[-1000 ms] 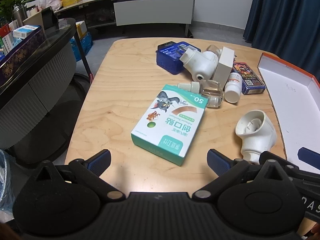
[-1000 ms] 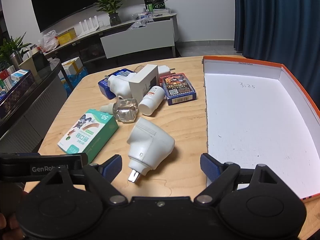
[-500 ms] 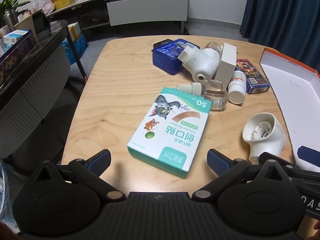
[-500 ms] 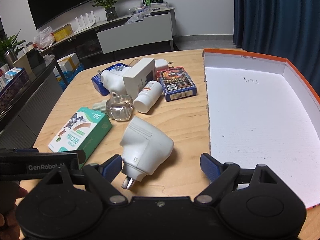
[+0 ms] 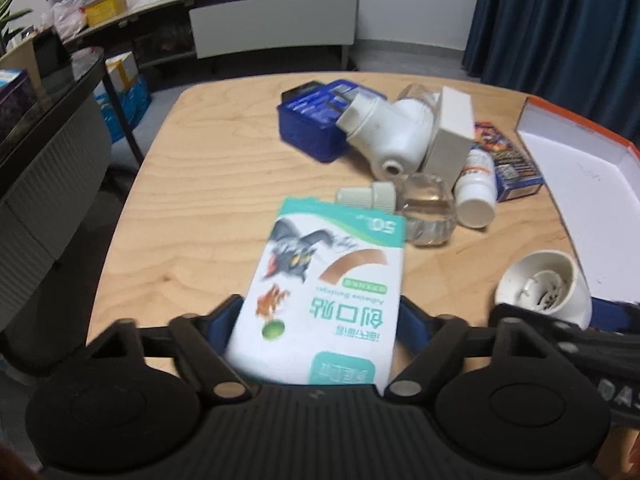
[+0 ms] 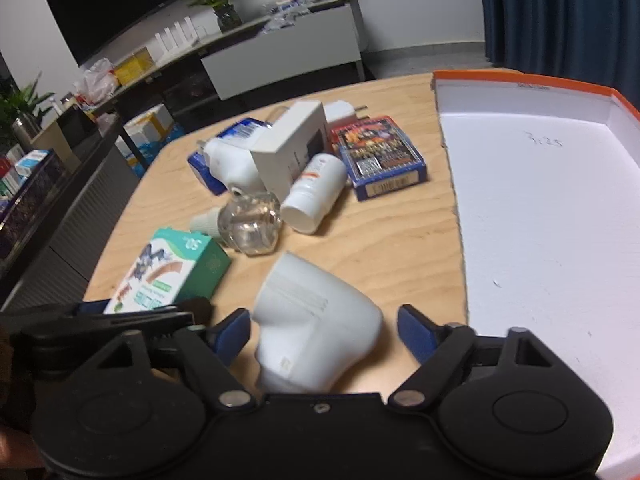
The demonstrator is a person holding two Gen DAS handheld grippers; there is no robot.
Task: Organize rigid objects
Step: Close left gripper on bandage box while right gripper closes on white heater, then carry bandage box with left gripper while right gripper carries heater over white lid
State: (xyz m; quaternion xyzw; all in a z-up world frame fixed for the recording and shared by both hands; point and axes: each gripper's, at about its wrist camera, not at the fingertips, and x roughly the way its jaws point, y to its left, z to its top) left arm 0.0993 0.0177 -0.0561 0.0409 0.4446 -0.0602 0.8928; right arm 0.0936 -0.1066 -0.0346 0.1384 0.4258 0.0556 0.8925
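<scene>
Left wrist view: the left gripper closes around the bandage box, whose long axis runs straight ahead between the pads, seemingly touching. Right wrist view: the right gripper closes around the white plug-in device, pads not yet pressing; the open tray lies rightward.

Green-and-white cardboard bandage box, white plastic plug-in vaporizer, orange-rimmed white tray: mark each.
Green-and-white cardboard bandage box [image 5: 320, 304]: left wrist view, printed top face.
White plastic plug-in vaporizer [image 6: 316, 316]: right wrist view, rounded body.
Orange-rimmed white tray [image 6: 520, 80]: right wrist view, far orange rim.
</scene>
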